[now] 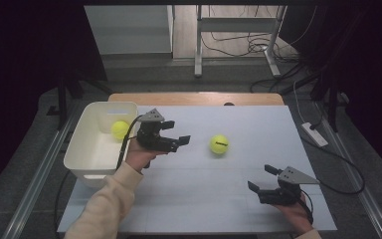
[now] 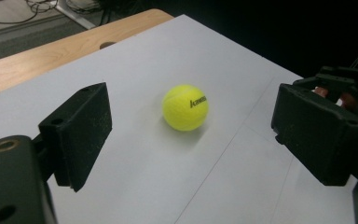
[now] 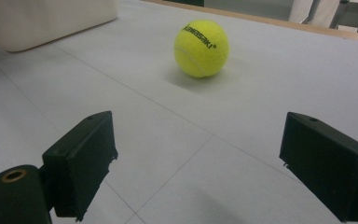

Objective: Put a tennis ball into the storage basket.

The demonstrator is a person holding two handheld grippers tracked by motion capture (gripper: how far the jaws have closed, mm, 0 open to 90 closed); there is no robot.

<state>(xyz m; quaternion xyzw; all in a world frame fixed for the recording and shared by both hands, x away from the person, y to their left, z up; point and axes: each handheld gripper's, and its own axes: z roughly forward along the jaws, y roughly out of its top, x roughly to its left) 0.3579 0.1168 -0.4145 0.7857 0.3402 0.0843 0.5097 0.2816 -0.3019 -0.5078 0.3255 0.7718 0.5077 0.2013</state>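
Tennis ball (image 1: 219,144) with black lettering sits alone on the white table top (image 1: 238,199), near the middle, well apart from the white bin (image 1: 82,154) at the left edge. A second yellow ball (image 1: 120,130) lies inside that bin, toward its far corner. My left gripper (image 1: 179,141) hovers just beside the bin, pointing across at the lettered ball; its jaws stand apart with nothing between them, and in the left gripper view the ball lies ahead of the gap, not within it. My right gripper (image 1: 259,179) rests low near the table's near right corner, jaws spread wide and empty, aimed at the same ball from farther off.
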